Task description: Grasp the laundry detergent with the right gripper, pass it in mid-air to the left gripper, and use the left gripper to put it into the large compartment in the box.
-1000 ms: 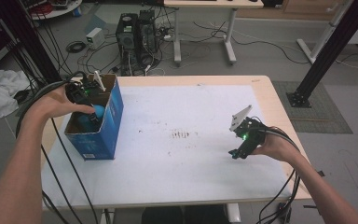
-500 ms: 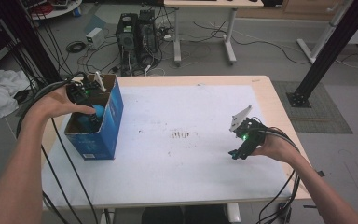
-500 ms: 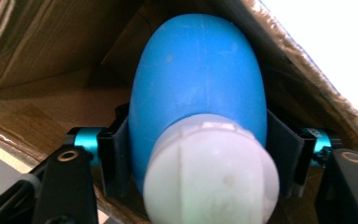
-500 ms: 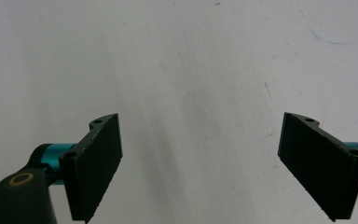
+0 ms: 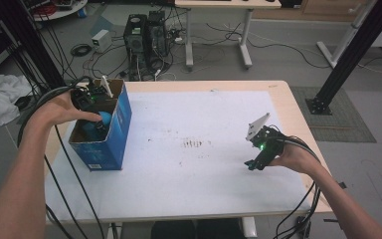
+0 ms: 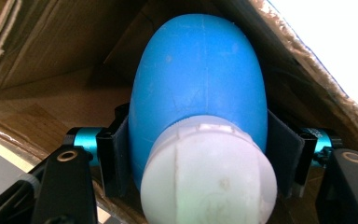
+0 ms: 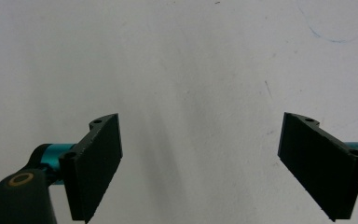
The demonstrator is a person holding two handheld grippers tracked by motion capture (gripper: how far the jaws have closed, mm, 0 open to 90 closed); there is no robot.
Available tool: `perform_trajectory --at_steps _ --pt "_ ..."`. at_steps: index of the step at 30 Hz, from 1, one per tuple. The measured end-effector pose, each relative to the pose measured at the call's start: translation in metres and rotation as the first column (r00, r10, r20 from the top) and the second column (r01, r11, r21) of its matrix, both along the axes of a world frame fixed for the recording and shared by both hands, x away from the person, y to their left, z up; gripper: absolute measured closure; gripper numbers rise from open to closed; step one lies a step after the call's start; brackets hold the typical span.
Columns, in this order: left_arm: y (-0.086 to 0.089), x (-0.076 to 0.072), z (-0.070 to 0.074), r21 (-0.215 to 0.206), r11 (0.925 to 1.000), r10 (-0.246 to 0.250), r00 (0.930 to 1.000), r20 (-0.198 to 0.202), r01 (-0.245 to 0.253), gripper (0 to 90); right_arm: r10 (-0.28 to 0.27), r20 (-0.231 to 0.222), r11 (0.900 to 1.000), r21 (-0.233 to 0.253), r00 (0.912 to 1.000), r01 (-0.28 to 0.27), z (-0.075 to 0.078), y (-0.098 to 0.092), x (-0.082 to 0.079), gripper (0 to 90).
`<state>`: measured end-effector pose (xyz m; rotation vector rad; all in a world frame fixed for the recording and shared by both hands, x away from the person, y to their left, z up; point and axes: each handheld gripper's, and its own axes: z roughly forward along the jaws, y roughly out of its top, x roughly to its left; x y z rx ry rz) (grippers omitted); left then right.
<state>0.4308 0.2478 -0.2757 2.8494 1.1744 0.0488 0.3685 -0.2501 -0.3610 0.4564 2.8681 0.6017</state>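
While the right tongs [image 7: 200,163] gape, the left tongs [image 6: 200,154] pinch a blue bulb [image 6: 200,79], white cap toward the camera.

Left hand-held gripper [image 6: 198,154] sits inside the cardboard box [image 5: 121,124], jaws closed on a blue bottle [image 6: 200,93]; box walls close it in on all sides. Right hand-held gripper [image 7: 200,163], jaws wide apart, faces bare white worktop [image 5: 204,169], free ahead and to both sides.

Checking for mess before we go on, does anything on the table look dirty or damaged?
Yes. The white table cover has a cluster of small dark marks near its middle, and the cardboard box has a ragged, frayed rim.
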Motion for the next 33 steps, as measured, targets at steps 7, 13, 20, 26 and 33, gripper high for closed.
perform_trajectory --at_steps 7,13,20,26,33 --pt "-0.001 0.001 0.004 0.008 1.0000 -0.005 1.0000 -0.002 0.005 34.2 -0.002 0.001 1.000 0.001 1.0000 0.002 0.000 -0.001 0.000 12.8" --pt "-0.002 0.002 0.010 0.009 1.0000 -0.004 1.0000 -0.001 0.004 34.2 -0.003 -0.003 1.000 0.001 1.0000 0.003 0.000 -0.001 0.000 12.9" --pt "-0.004 0.002 0.020 0.014 0.9997 -0.019 0.9998 0.005 0.019 34.2 -0.006 -0.003 1.000 0.001 1.0000 0.006 0.002 -0.003 0.001 12.8" --pt "-0.006 0.000 0.030 0.008 0.9999 -0.013 0.9997 0.022 0.013 34.2 -0.006 -0.003 1.000 0.002 1.0000 0.006 0.002 -0.003 0.000 12.8" --pt "-0.004 0.002 0.049 0.008 0.9999 -0.009 0.9983 0.057 0.009 34.2 -0.005 0.002 1.000 0.004 1.0000 0.005 0.003 -0.003 -0.001 12.8"
